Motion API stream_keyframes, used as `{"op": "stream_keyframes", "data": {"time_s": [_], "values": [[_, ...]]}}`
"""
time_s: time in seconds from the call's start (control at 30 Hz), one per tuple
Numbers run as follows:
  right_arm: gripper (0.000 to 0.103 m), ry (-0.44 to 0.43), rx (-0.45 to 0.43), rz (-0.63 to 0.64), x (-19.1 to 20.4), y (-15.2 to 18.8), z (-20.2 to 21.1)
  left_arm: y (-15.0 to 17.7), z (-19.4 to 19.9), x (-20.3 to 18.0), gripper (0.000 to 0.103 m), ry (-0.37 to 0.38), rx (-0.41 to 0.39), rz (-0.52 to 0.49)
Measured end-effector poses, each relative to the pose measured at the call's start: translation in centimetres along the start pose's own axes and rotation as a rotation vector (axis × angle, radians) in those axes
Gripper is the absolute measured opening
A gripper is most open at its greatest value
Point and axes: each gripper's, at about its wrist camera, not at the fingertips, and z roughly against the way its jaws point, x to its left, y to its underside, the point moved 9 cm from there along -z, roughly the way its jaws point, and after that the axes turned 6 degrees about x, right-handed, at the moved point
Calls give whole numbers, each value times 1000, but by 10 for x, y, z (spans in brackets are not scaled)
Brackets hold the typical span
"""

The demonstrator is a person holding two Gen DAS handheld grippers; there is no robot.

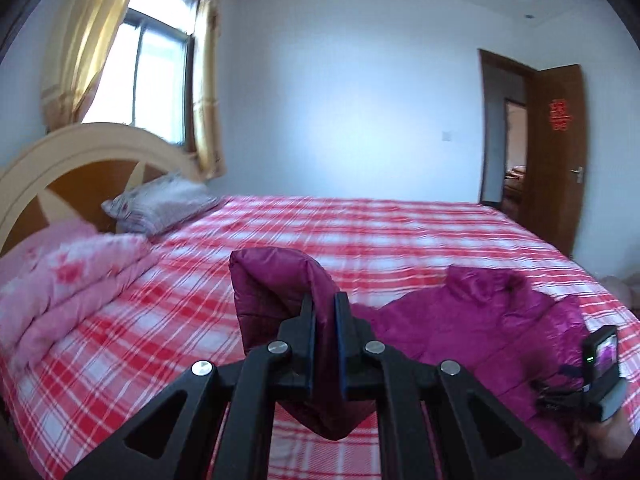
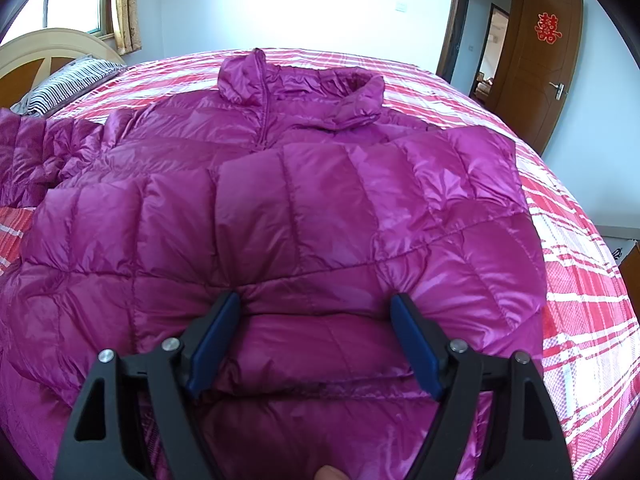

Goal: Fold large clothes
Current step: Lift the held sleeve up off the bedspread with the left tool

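A magenta quilted down jacket (image 2: 304, 208) lies spread on the red plaid bed (image 2: 580, 280), collar toward the far wall, its right side folded over the front. My right gripper (image 2: 318, 308) is open, its blue pads (image 2: 414, 344) pressed on either side of a puffed fold at the jacket's near hem. My left gripper (image 1: 325, 308) is shut on a part of the jacket (image 1: 276, 284), held up above the bed; the rest of the jacket (image 1: 480, 320) lies to its right. The right gripper's camera (image 1: 600, 364) shows at the left wrist view's right edge.
A folded pink quilt (image 1: 68, 288) and a patterned pillow (image 1: 160, 204) lie at the head of the bed by the cream headboard (image 1: 80, 148). A curtained window (image 1: 152, 76) is behind it. An open brown door (image 1: 556, 148) stands at the far right.
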Motion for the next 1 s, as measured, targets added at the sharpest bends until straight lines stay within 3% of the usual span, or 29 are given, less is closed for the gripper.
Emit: {"op": "stream_keyframes", "data": {"time_s": [0.5,1.0], "values": [[81,1,-1,0,0,0,0,-20,4,-111,7,148,-29,-137],[81,1,-2,-1,0,0,0,-11,-10,-167,7,223,4,-182]]}}
